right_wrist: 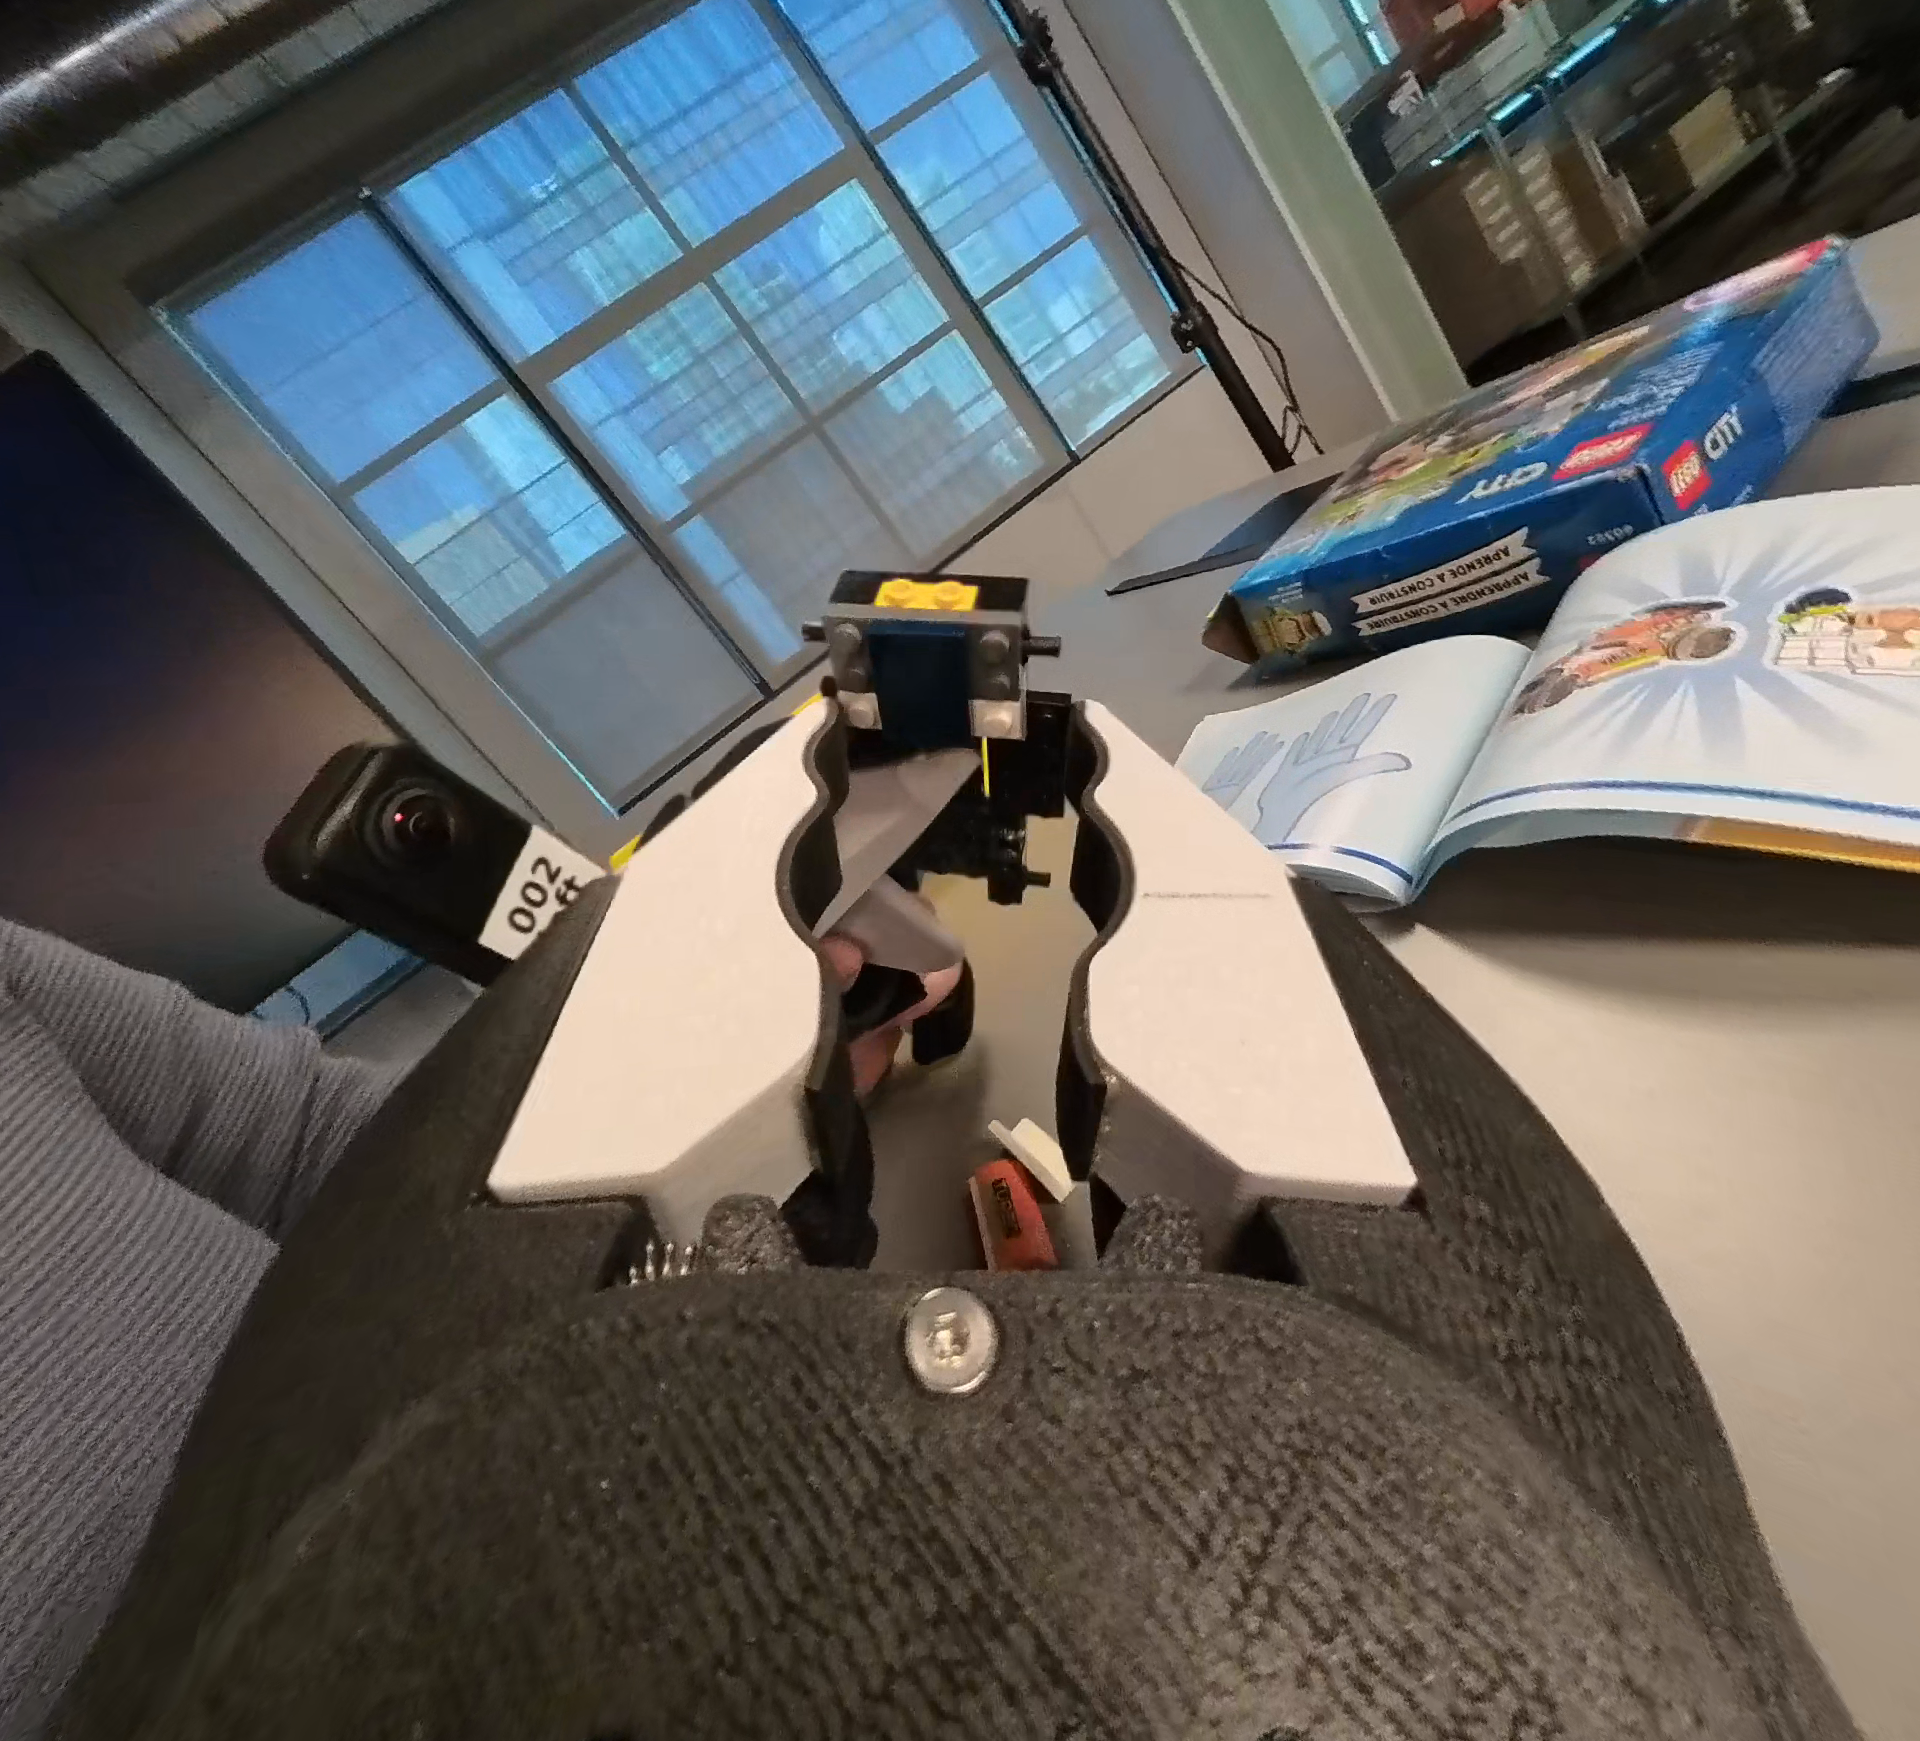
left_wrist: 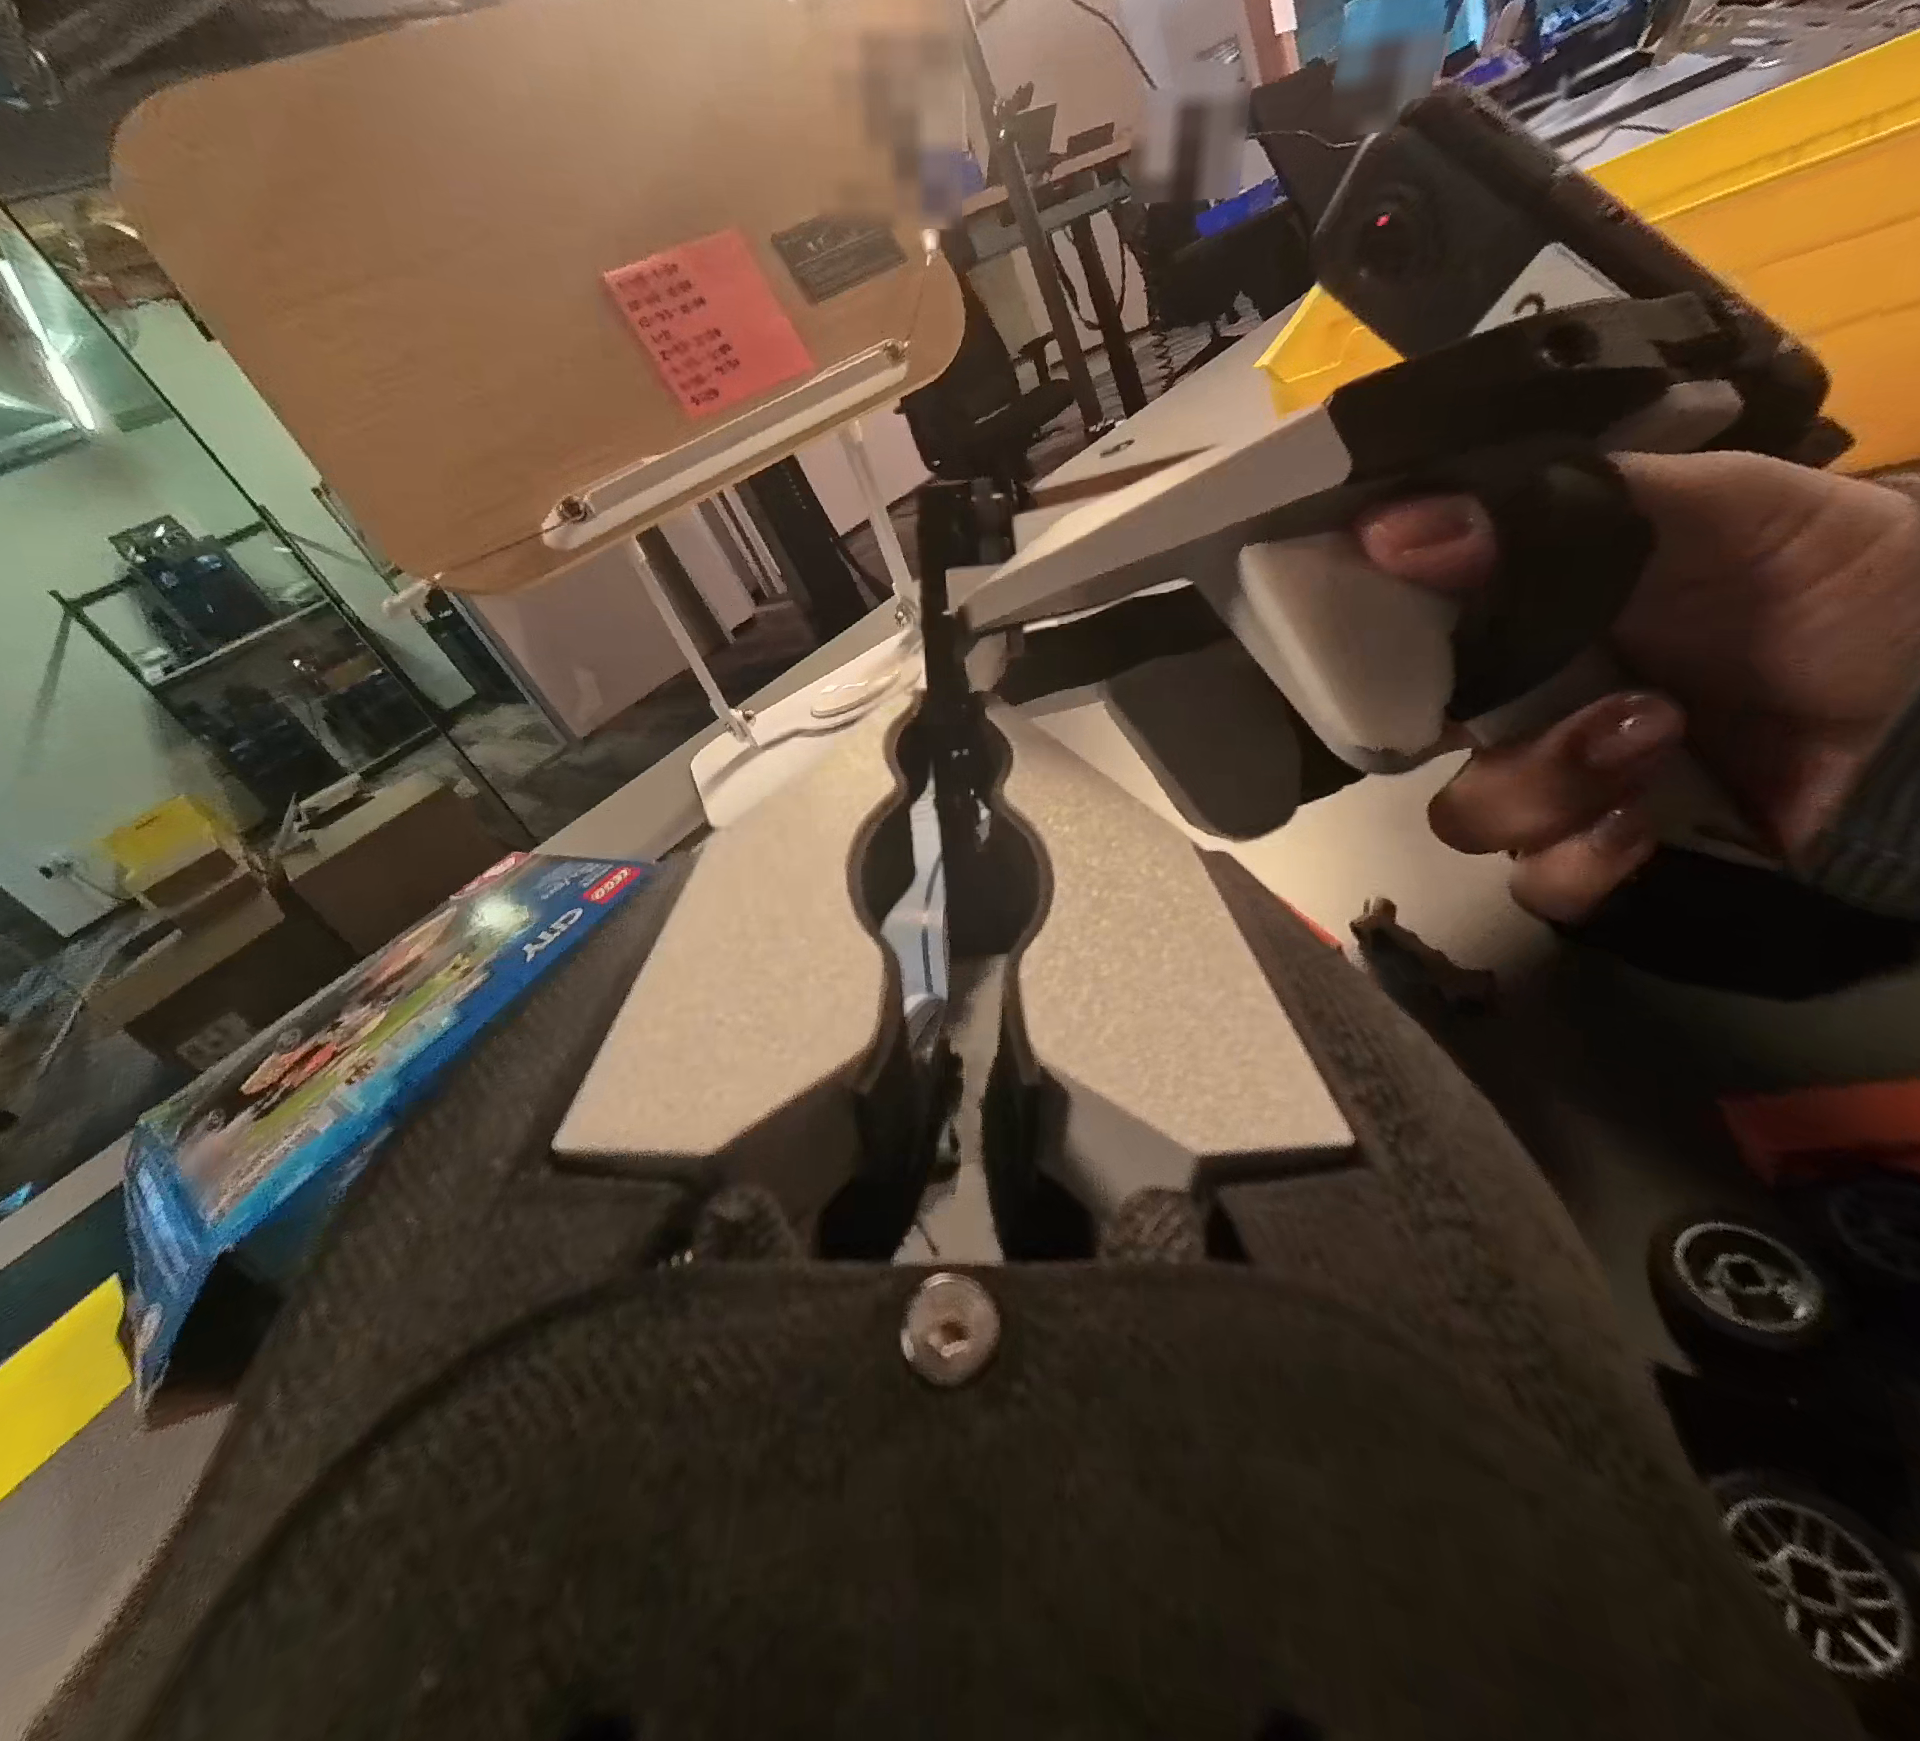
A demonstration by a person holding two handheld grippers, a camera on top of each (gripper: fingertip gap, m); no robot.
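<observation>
My left gripper (left_wrist: 951, 756) pinches the brick build (right_wrist: 925, 652) nearly closed on its thin edge, while my right gripper (right_wrist: 951, 725) clasps it wider.

Pale grey fingers (right_wrist: 686, 943) edged in black on coarse-textured black bodies mark both tongs, the right tongs (right_wrist: 951, 735) closed on a toy brick model (right_wrist: 930, 652) of black, mid-grey, dark blue and white with one yellow brick on top. A blue toy box (right_wrist: 1558, 486) printed with bright pictures lies on the light grey tabletop (right_wrist: 1558, 1068) beside a pale blue-and-white booklet (right_wrist: 1662, 715). A pink note (left_wrist: 707, 320) sits on a light wood-grain board (left_wrist: 416, 237), near a yellow bin (left_wrist: 1766, 216).
</observation>
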